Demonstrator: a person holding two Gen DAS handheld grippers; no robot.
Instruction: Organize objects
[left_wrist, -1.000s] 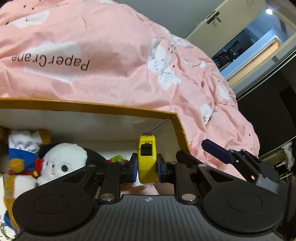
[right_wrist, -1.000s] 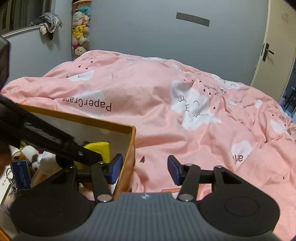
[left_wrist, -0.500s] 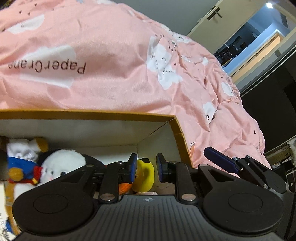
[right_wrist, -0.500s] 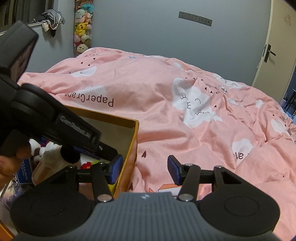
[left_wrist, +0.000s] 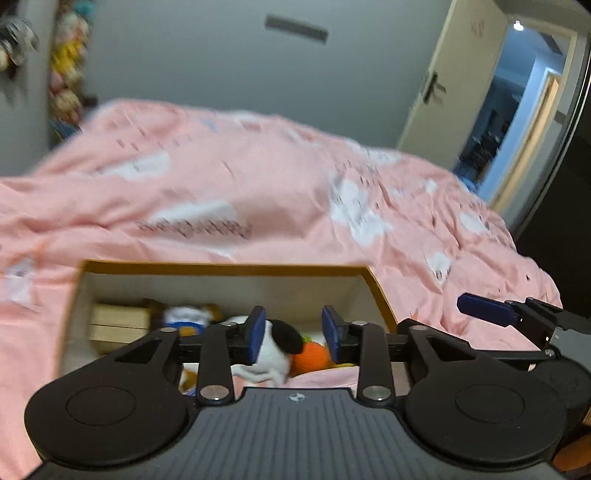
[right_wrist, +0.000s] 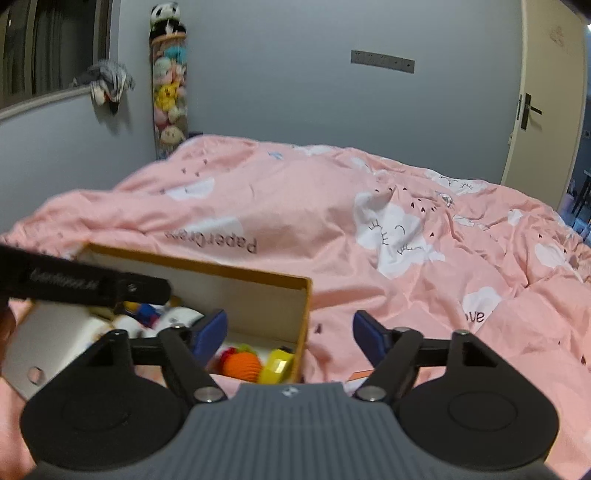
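The pink duvet (right_wrist: 332, 221) covers the whole bed, and the open cardboard box (right_wrist: 304, 295) sits on it at the near edge, already holding plush toys, an orange knitted ball (right_wrist: 242, 365) and the yellow tape measure (right_wrist: 275, 365).

The step in hand looks like the release and withdrawal after dropping the tape measure in. To do it well, the left gripper (left_wrist: 293, 332) should lift clear of the box rim before swinging away, so neither finger catches the wall or drags a toy out. Its fingers have just been opening and now stand spread with nothing pinched between them (the toys seen in the gap lie deeper in the box). The right gripper (right_wrist: 290, 332) hangs over the box's right wall, its fingers also having just been opening, wide apart and empty.

The tape measure lies in the box's near right corner, against the wall and just beside the orange ball. It seems to rest tilted, its long axis slanting up toward the wall, though the gripper body hides its lower part.
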